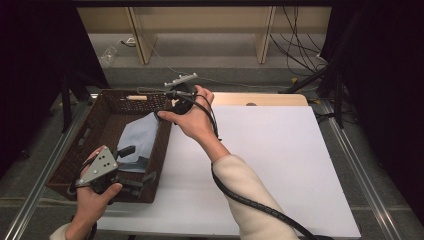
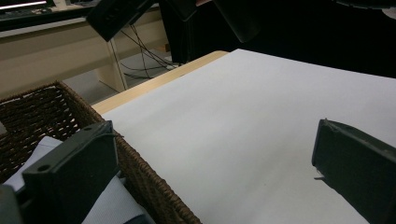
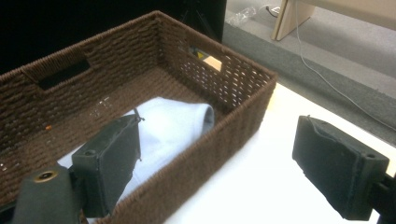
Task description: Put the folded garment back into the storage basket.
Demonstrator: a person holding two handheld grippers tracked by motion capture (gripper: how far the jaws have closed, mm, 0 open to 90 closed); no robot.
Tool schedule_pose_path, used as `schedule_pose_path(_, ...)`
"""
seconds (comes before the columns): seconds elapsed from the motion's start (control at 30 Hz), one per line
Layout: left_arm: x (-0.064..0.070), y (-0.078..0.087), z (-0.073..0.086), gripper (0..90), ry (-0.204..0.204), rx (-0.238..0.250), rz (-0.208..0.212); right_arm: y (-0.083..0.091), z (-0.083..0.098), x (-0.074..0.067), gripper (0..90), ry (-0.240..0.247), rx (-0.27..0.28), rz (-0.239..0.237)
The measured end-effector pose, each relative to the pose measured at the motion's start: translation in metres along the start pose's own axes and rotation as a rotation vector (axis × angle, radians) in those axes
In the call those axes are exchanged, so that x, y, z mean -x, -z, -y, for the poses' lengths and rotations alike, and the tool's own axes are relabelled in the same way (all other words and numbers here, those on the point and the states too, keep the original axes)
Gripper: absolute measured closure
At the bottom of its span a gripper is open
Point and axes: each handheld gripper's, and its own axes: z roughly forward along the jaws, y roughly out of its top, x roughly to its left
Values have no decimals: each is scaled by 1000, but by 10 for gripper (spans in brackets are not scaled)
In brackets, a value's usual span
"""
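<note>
Right gripper [image 1: 175, 95] reaching over far rim of basket [image 1: 67, 167], jaws apart and empty; left gripper [image 1: 131, 170] at near rim, jaws wide, empty; pale blue cloth [image 1: 140, 137] folded inside.

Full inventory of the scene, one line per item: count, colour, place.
basket: 1, dark brown wicker, left part of the table, handle slots in its walls
cloth: 1, light blue, folded, lying inside the basket
table: 1, white top with a pale wood strip along the far edge
shelf legs: 2, pale wood, on the floor behind the table
cables: several, black, on the floor at back right
left tool: 1, black with a grey plate, at the basket's near corner, jaws open with nothing between them
right tool: 1, black, held above the basket's far right corner, jaws open with nothing between them
hands: 2, cream sleeves, each holding a tool
</note>
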Motion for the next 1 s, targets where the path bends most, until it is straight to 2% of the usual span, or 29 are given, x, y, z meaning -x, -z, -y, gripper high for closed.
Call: schedule_pose_path(1.0,1,-1,0,0,0,3,-4,48,47,41,157,-32,26,61)
